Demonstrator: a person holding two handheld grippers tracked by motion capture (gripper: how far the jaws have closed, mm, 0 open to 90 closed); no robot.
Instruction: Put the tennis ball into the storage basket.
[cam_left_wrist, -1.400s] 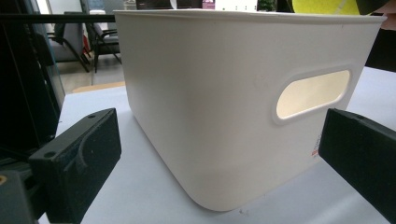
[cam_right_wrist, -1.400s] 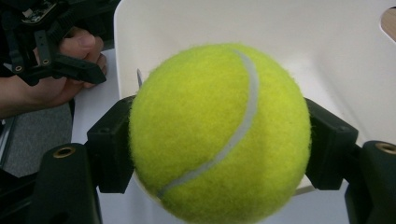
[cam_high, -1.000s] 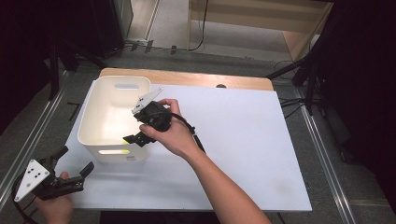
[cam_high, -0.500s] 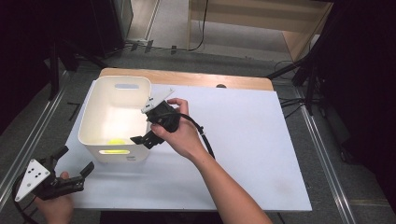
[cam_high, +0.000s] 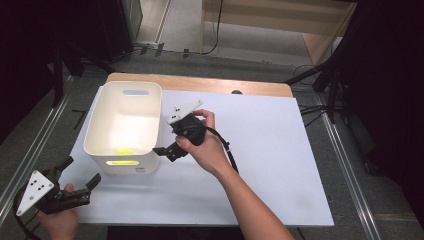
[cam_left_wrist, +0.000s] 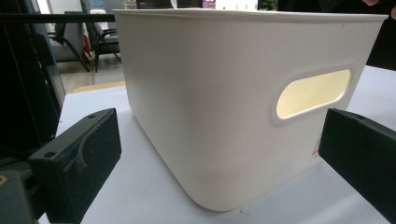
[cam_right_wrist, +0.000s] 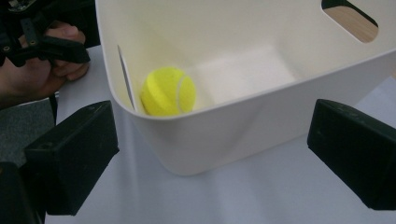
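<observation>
the left hand-held gripper (cam_high: 70, 187) is held low at the near left corner of the desk (cam_high: 280, 165), its black, blocky jaws spread with nothing between them; a grey three-cornered plate sits on top of it. in the left gripper view the smooth, matt side of the bin (cam_left_wrist: 224, 107) is seen just ahead, with a rounded slot handle cut through the wall and rounded lower corners. the desk is covered by a flat white sheet, with a strip of bare wood (cam_high: 200, 84) left showing along the far edge. the right hand-held gripper (cam_high: 167, 150) is held just beside the bin's right wall, near its front corner; its jaws have just been opening and are spread wide, nothing pinched. the ball (cam_right_wrist: 168, 91), a fuzzy yellow tennis ball with a pale curved seam, is seen resting on the floor of the bin (cam_high: 122, 125), against the near wall. the bin is white plastic, rectangular, open-topped. beyond the desk, a grey floor (cam_high: 250, 40) with cables and a pale wooden frame (cam_high: 280, 15) are seen.
</observation>
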